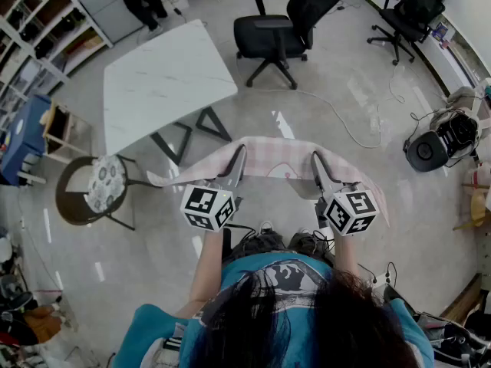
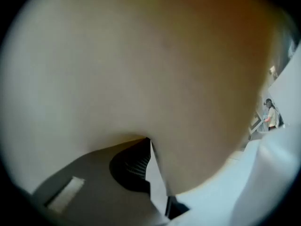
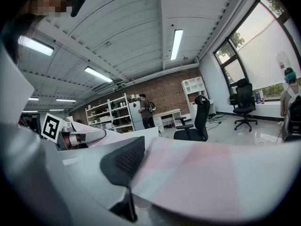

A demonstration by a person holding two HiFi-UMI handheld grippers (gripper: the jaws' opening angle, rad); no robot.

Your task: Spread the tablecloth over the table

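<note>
Cloth (image 1: 272, 158), pinched by left gripper (image 1: 236, 164) and right gripper (image 1: 318, 165), hangs short of table (image 1: 161, 83); table bare, spreading all left.

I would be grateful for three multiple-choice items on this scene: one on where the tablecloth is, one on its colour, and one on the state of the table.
1. Where is the tablecloth?
A. Draped over a chair.
B. Stretched between the left gripper and the right gripper, apart from the table.
C. Heaped on the floor.

2. What colour is the tablecloth?
A. Plain blue.
B. Green stripes.
C. Pink and white checks.

3. How does the table top stand?
A. Uncovered.
B. Half covered by cloth.
C. Wholly covered by cloth.

Answers:
1 B: the cloth spans from one gripper to the other in front of the person, both shut on it, with floor between it and the table.
2 C: pale pink and white squares show in the head view and the right gripper view.
3 A: the white top shows with no cloth on it.
</note>
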